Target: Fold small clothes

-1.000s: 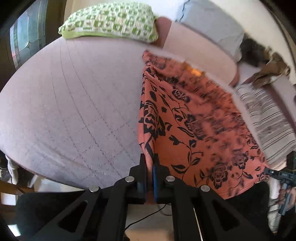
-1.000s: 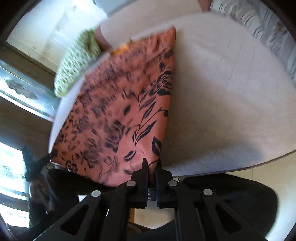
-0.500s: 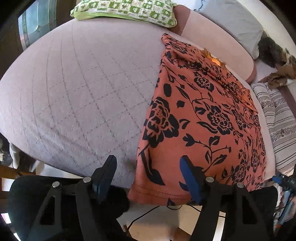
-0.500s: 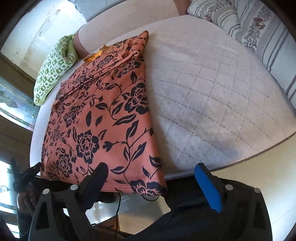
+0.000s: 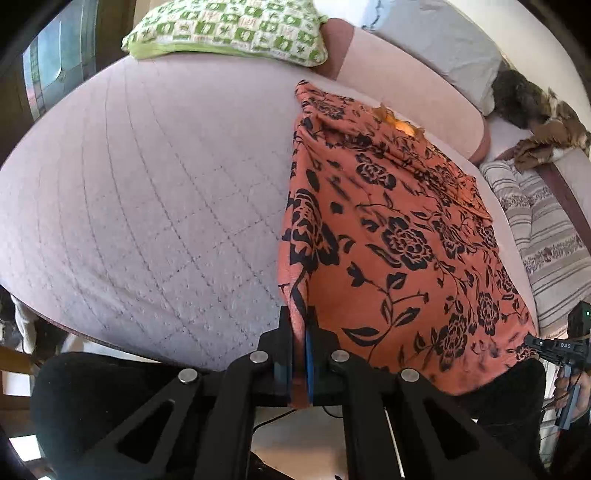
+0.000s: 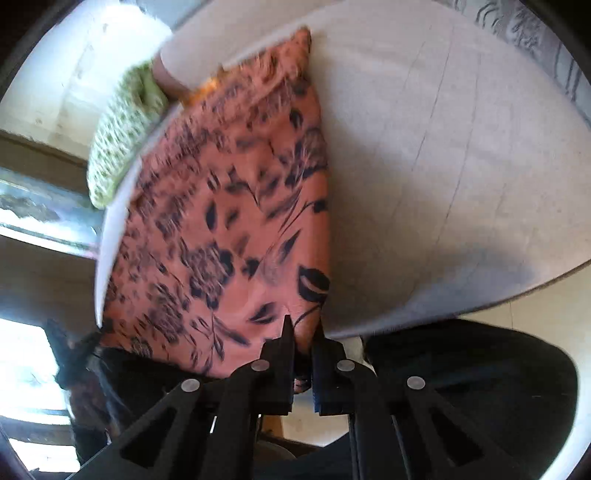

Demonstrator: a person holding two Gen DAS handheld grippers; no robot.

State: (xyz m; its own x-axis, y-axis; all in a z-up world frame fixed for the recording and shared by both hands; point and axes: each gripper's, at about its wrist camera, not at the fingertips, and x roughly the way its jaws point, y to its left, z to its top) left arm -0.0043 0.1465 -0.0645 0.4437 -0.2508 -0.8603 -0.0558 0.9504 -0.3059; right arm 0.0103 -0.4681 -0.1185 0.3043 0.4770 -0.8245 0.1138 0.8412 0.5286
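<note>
An orange garment with a black flower print [image 5: 399, 236] lies spread on a pale quilted bed [image 5: 147, 206], its near hem at the bed's front edge. My left gripper [image 5: 300, 325] is shut on the garment's near left corner, the cloth pinched between its pads. In the right wrist view the same garment [image 6: 221, 221] is blurred, and my right gripper [image 6: 303, 332] is shut on its near right corner. The far edge of the garment is bunched near the headboard cushion.
A green and white pillow [image 5: 229, 29] lies at the far left of the bed, a grey pillow [image 5: 443, 48] and a striped pillow [image 5: 543, 229] to the right. The bed's front edge [image 6: 461, 306] runs close to both grippers. Dark trousers of the person show below.
Half a second ago both grippers stood open over the hem corners; now each has shut on its corner of the garment. The right view has rolled and blurred.
</note>
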